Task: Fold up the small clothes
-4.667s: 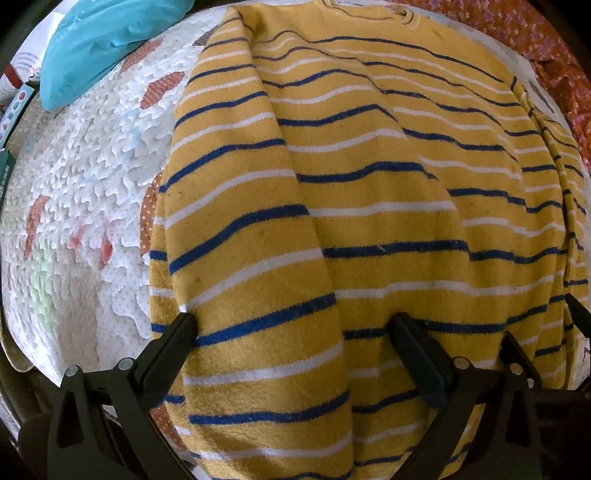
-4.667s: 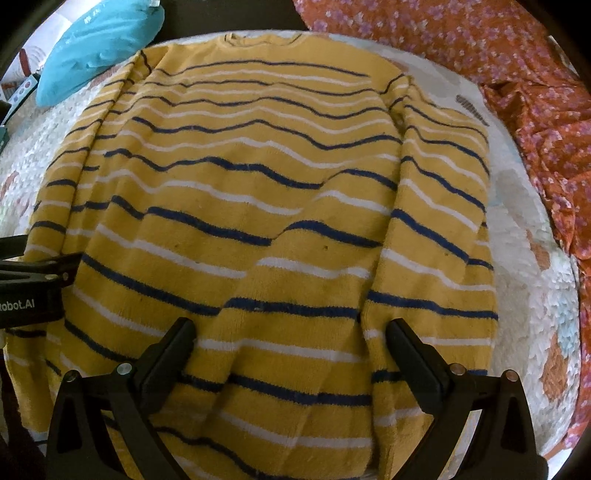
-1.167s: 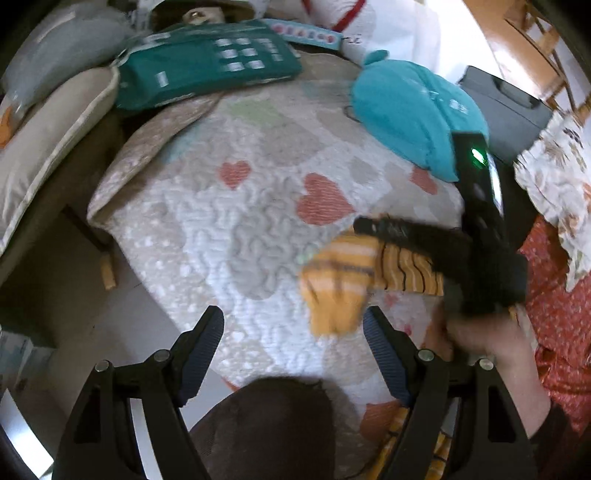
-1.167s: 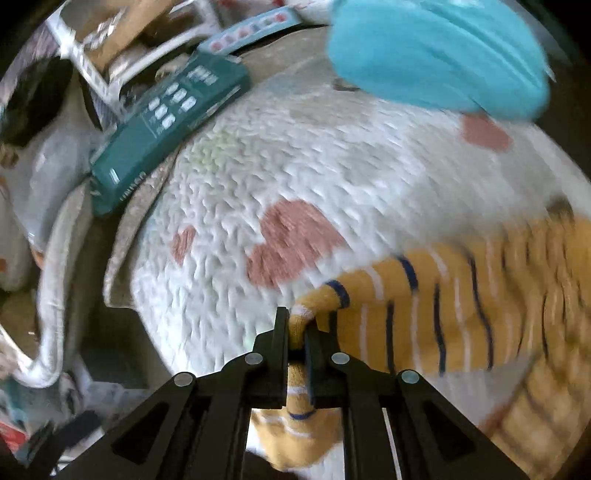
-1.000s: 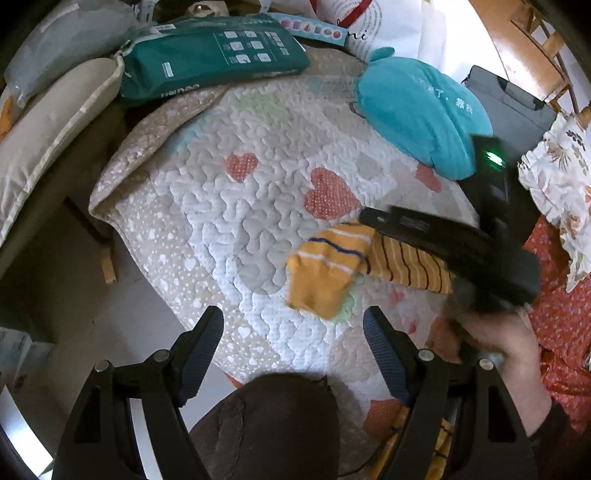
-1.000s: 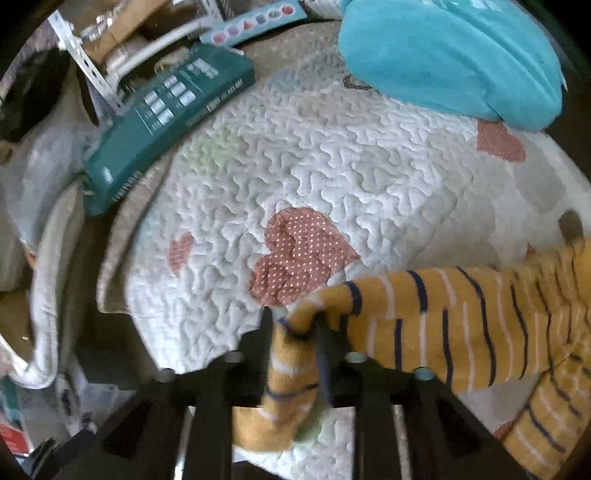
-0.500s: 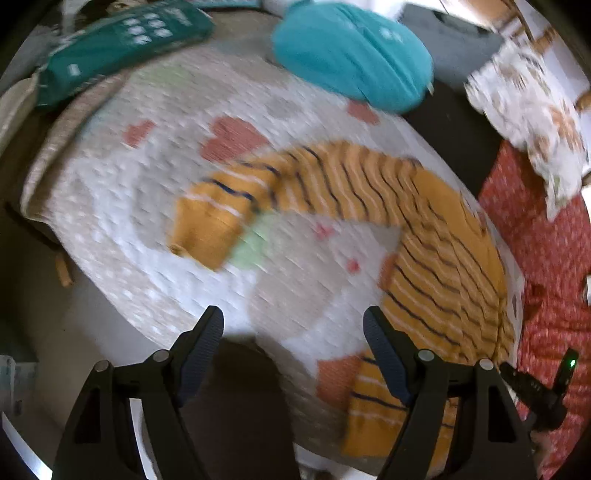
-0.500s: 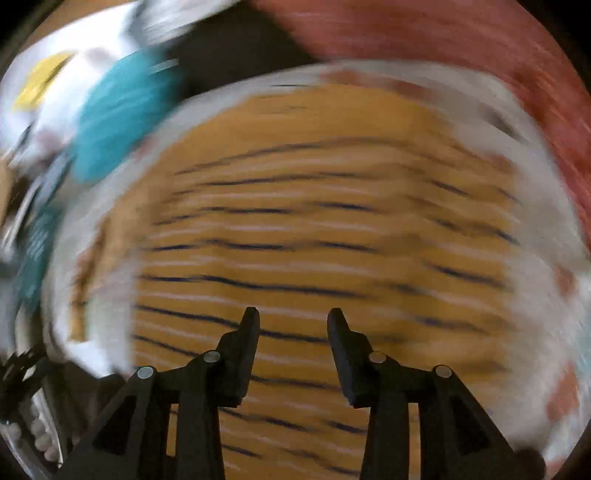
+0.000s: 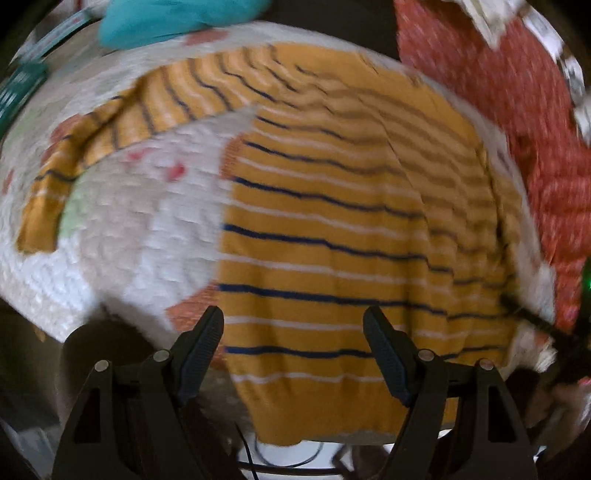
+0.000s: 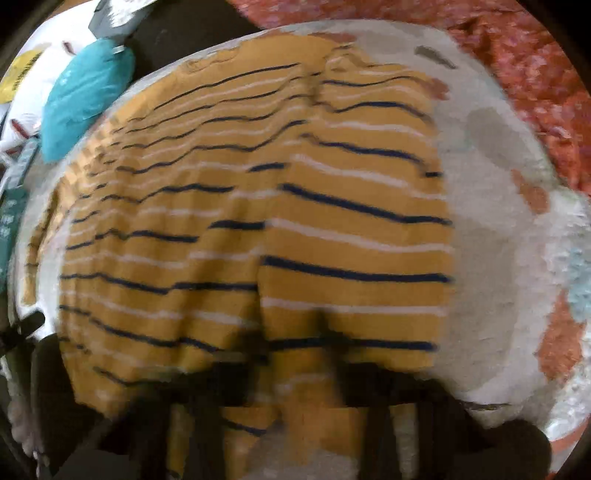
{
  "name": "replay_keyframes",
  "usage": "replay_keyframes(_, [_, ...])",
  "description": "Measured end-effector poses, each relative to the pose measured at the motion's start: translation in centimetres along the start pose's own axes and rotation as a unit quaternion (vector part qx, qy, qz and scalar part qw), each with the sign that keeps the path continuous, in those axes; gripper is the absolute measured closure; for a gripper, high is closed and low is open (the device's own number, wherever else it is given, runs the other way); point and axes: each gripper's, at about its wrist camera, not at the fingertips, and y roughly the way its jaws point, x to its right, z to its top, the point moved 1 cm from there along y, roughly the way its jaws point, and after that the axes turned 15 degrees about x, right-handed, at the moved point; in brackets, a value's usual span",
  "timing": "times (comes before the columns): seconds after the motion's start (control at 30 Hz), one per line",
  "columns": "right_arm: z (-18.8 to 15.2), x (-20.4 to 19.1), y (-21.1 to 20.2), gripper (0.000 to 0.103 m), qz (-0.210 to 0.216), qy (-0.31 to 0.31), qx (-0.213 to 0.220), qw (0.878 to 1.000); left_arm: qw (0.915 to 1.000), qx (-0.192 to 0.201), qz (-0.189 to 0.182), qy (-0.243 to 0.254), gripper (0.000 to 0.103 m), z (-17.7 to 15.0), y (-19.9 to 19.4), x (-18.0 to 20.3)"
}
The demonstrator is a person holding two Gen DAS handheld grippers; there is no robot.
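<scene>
**Striped sweater spread on quilt, one sleeve out, one folded in**

Fingers of the left gripper (image 9: 293,352) are being held wide apart at the bottom of the left wrist view, with nothing pinched between them; the hem of the yellow sweater (image 9: 332,236) is being framed in the gap, though whether the pads are touching the knit cannot be told. In the right wrist view the right gripper (image 10: 291,373) is being smeared by motion blur into dark shapes over the lower hem, and whether its fingers are spread or pressed together cannot be told.

Beyond the grippers, the sweater is being shown lying flat on the white quilt (image 9: 140,236), hem nearest the cameras and neckline farthest. Its blue and white stripes are being seen running across the body. One sleeve (image 9: 122,118) is being shown stretched out sideways over the quilt toward its left edge, cuff lying on the bare quilting. On the opposite side, in the right wrist view, the other sleeve (image 10: 354,221) is being seen folded in over the body.

Farther back, a teal cushion (image 9: 177,18) is being seen past the neckline, and a red floral fabric (image 9: 517,110) is being seen alongside the quilt.
</scene>
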Motion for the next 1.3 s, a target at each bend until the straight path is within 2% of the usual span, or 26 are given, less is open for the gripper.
replay_keyframes(0.07, [0.6, 1.9, -1.5, 0.094, 0.022, 0.059, 0.020, 0.998, 0.9999, -0.007, 0.006, 0.011, 0.026, -0.4, 0.9, 0.4])
replay_keyframes(0.13, [1.3, 3.9, -3.0, 0.098, 0.002, 0.072, 0.043, 0.996, 0.9997, -0.019, 0.013, 0.006, 0.026, -0.9, 1.8, 0.3])
replay_keyframes(0.23, [3.1, 7.8, -4.3, 0.100, -0.053, 0.083, 0.071, 0.993, 0.9988, -0.037, 0.030, -0.003, 0.026, -1.5, 3.0, -0.6])
replay_keyframes(0.33, [4.5, 13.2, -5.3, 0.100, -0.087, 0.136, 0.089, 0.983, 0.9984, -0.037, 0.042, -0.002, 0.025, -1.8, 3.4, -1.0])
replay_keyframes(0.47, [6.3, 18.5, -6.2, 0.100, -0.217, 0.129, 0.113, 0.961, 0.9984, -0.043, 0.029, -0.020, 0.023, -2.0, 3.9, -1.4])
replay_keyframes(0.53, [7.2, 20.7, -6.1, 0.099, -0.300, 0.108, 0.113, 0.941, 0.9985, -0.042, 0.031, -0.016, 0.023, -2.1, 4.1, -1.0])
replay_keyframes(0.57, [7.4, 22.0, -5.5, 0.098, -0.343, 0.100, 0.098, 0.929, 0.9986, -0.041, 0.031, -0.015, 0.023, -2.0, 4.2, -0.9])
replay_keyframes(0.63, [7.5, 22.9, -5.4, 0.097, -0.371, 0.113, 0.077, 0.919, 0.9986, -0.042, 0.028, -0.015, 0.023, -2.0, 4.3, -0.9])
replay_keyframes(0.67, [7.4, 22.3, -6.3, 0.097, -0.372, 0.128, 0.091, 0.915, 0.9985, -0.046, 0.026, -0.018, 0.023, -1.9, 4.2, -0.9])
replay_keyframes(0.7, [7.3, 21.4, -7.1, 0.095, -0.360, 0.132, 0.104, 0.918, 0.9982, -0.050, 0.025, -0.022, 0.023, -1.8, 3.9, -1.1])
replay_keyframes(0.73, [7.0, 20.0, -7.7, 0.086, -0.331, 0.131, 0.112, 0.928, 0.9982, -0.049, 0.024, -0.025, 0.024, -1.9, 3.5, -1.1])
replay_keyframes(0.77, [6.9, 18.1, -7.8, 0.062, -0.287, 0.126, 0.111, 0.943, 0.9983, -0.046, 0.022, -0.027, 0.024, -1.8, 3.0, -1.5])
replay_keyframes(0.8, [6.1, 15.7, -7.8, 0.050, -0.222, 0.122, 0.102, 0.962, 0.9984, -0.043, 0.021, -0.031, 0.024, -1.7, 2.6, -1.9])
replay_keyframes(0.83, [5.3, 13.6, -7.5, 0.037, -0.161, 0.123, 0.090, 0.975, 0.9983, -0.041, 0.017, -0.038, 0.024, -1.6, 2.2, -2.3])
replay_keyframes(0.87, [3.7, 10.8, -6.7, 0.038, -0.074, 0.128, 0.065, 0.987, 0.9980, -0.038, 0.010, -0.050, 0.024, -1.4, 1.9, -2.9])
replay_keyframes(0.93, [1.1, 7.3, -5.2, 0.038, 0.005, 0.127, 0.019, 0.992, 0.9964, -0.032, -0.001, -0.079, 0.024, -1.1, 1.3, -4.3])
replay_keyframes(1.0, [-1.6, 4.3, -3.6, 0.038, 0.038, 0.119, -0.019, 0.992, 0.9943, -0.019, 0.007, -0.104, 0.024, -0.6, 0.5, -5.9])
replay_keyframes(1.07, [-3.4, 2.5, -2.7, 0.038, 0.051, 0.113, -0.038, 0.992, 0.9916, 0.000, 0.025, -0.127, 0.023, -0.1, -0.4, -7.7])
replay_keyframes(1.13, [-4.4, 1.8, -2.3, 0.038, 0.057, 0.115, -0.046, 0.991, 0.9899, 0.001, 0.030, -0.139, 0.022, 0.3, -0.3, -8.7])
replay_keyframes(1.23, [-5.4, 0.4, -1.6, 0.038, 0.062, 0.098, -0.062, 0.991, 0.9920, -0.029, 0.023, -0.121, 0.022, -0.7, 0.9, -8.1])
replay_keyframes(1.3, [-6.3, -0.2, -1.6, 0.043, 0.051, 0.075, -0.061, 0.994, 0.9936, -0.055, 0.014, -0.098, 0.023, -1.5, 1.9, -6.7])
